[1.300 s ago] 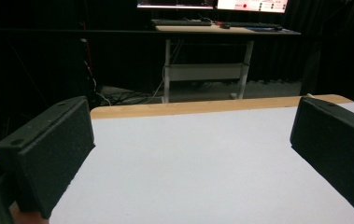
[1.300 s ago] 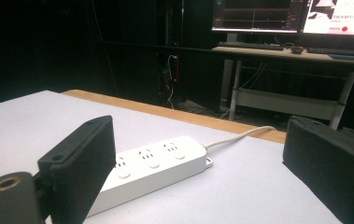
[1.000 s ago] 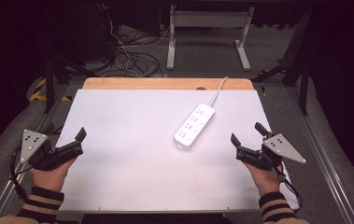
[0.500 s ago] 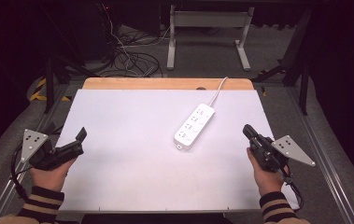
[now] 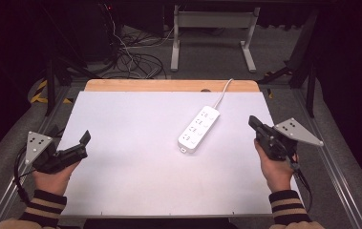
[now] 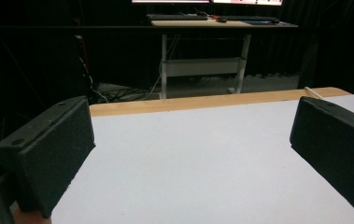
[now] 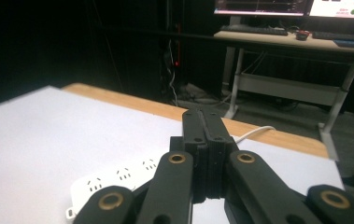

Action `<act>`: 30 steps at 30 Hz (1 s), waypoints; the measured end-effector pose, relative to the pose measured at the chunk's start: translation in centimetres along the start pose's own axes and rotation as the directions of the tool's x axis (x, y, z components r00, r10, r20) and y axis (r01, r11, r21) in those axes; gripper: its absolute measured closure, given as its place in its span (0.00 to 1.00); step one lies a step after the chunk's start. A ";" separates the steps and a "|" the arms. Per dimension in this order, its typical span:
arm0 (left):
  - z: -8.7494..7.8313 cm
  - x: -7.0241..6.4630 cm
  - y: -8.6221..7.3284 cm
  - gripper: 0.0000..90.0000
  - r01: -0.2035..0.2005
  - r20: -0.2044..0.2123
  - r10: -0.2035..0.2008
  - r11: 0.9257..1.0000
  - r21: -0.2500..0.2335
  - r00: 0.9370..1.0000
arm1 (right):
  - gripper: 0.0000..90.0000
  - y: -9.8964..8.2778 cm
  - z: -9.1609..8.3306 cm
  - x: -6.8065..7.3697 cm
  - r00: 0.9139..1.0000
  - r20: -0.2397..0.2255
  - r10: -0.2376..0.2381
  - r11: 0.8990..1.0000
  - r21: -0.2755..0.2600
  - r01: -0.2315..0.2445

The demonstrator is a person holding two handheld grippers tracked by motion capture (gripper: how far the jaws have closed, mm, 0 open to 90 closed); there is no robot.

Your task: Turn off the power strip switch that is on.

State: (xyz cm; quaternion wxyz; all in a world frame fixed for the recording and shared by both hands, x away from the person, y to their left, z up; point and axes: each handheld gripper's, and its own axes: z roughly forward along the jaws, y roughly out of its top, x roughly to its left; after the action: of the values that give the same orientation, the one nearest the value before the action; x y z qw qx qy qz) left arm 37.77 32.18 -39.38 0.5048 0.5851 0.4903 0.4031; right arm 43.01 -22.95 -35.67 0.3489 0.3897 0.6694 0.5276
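1. White-topped and lying flat under everything: looking down on the table (image 5: 135,191), running a wooden strip (image 5: 169,86) along its far edge.
2. Standing beyond that edge on the dark floor: seeing the metal legs of a desk (image 5: 212,28), with loose cables (image 5: 135,62) lying to the left of them.
3. Coming in from the bottom of the high view: the left hand (image 5: 54,179) and the right hand (image 5: 276,169), each wearing a striped sleeve (image 5: 45,207) and each gripping a black tool.
4. Resting at the left edge of the table: holding the left gripper (image 5: 84,144) with its jaws spread wide apart, with nothing between the black pads (image 6: 48,149) but bare white board.
5. Hanging above the right edge of the table: holding the right gripper (image 5: 254,121) with its jaws pressed fully together, clamping nothing, pointing forward and slightly inward, its tips (image 7: 204,116) meeting in a single block.
6. Lying right of centre, slanted from near left to far right: the white power strip (image 5: 198,129), sockets up, untouched, well apart from the left gripper and nearer the right one, showing just below and beyond the closed jaws in the right gripper view (image 7: 118,182).
7. Trailing from the far end of the power strip: the white cord (image 5: 224,90), curving over the wooden strip and dropping off the table.
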 end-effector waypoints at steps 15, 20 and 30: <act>-0.1 0.0 0.0 0.00 -0.008 -0.001 0.008 1.000 -0.001 1.000 | 1.00 6.0 13.0 5.2 0.993 -0.111 -0.038 0.952 0.299 0.070; -0.2 0.2 0.0 0.00 -0.002 -0.001 0.002 1.000 -0.004 1.000 | 1.00 3.5 17.4 3.5 0.999 -0.045 -0.011 0.902 0.430 0.029; -0.1 0.3 0.0 0.01 -0.001 0.000 0.001 1.000 0.001 1.000 | 1.00 -2.2 22.1 1.0 1.000 0.017 0.021 0.775 0.632 -0.027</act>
State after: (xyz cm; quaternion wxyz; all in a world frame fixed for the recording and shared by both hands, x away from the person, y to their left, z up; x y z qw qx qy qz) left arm 37.76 32.45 -39.39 0.5042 0.5855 0.4905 0.4030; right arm 61.65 -12.73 -42.26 0.1941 0.4949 0.8011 0.2751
